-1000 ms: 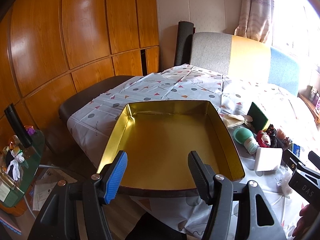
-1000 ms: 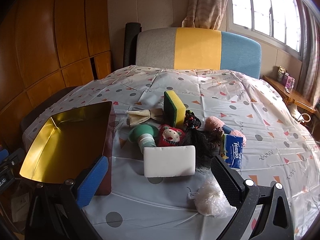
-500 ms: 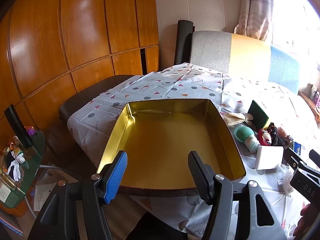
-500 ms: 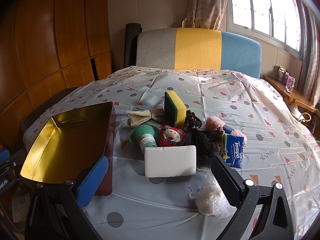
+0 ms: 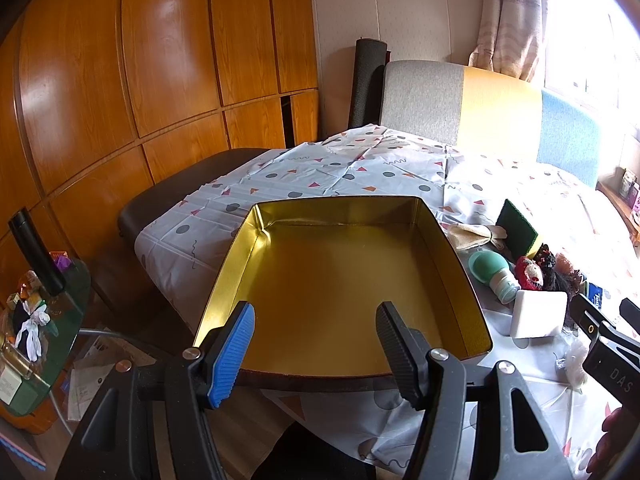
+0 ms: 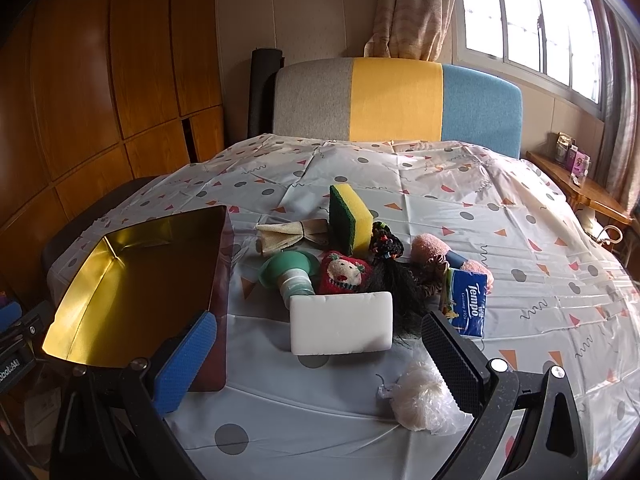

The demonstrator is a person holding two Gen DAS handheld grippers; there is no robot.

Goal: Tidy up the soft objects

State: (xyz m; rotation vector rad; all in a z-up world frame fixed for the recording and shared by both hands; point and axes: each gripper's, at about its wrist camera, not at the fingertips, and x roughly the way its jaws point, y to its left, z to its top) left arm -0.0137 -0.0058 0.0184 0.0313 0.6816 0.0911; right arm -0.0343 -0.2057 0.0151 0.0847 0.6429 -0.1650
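The gold metal tin (image 5: pixel 340 280) sits at the near left corner of the desk (image 6: pixel 440 208), its near wall level with the desk edge and its shiny, rectangular inside bare. The left claw (image 5: pixel 316 344) hangs over that near wall, jaws spread wide and holding nothing; past the desk edge to its left the floor drops away toward a small glass side stand (image 5: pixel 52 320) crowded with bottles.

The soft things lie in a tight cluster just right of the tin. Nearest is a white foam block (image 6: pixel 340 322), smooth and rectangular, standing on its long edge. Behind it, touching or nearly so, are a green silicone bottle (image 6: pixel 290 276) on its side, a red plush with a stitched face (image 6: pixel 344 274), a black hair piece (image 6: pixel 390 276) and a blue Tempo tissue pack (image 6: pixel 470 302). Further back a yellow sponge with a green scouring face (image 6: pixel 348 218) stands upright beside a folded beige cloth (image 6: pixel 288 234), and a pink fluffy item (image 6: pixel 428 246) lies right of the hair piece.

The right claw (image 6: pixel 320 354) is also spread wide and empty, framing the foam block. A crinkled white plastic bundle (image 6: pixel 420 396) lies close by its black finger (image 6: pixel 448 356). The far and right parts of the patterned tablecloth are open.
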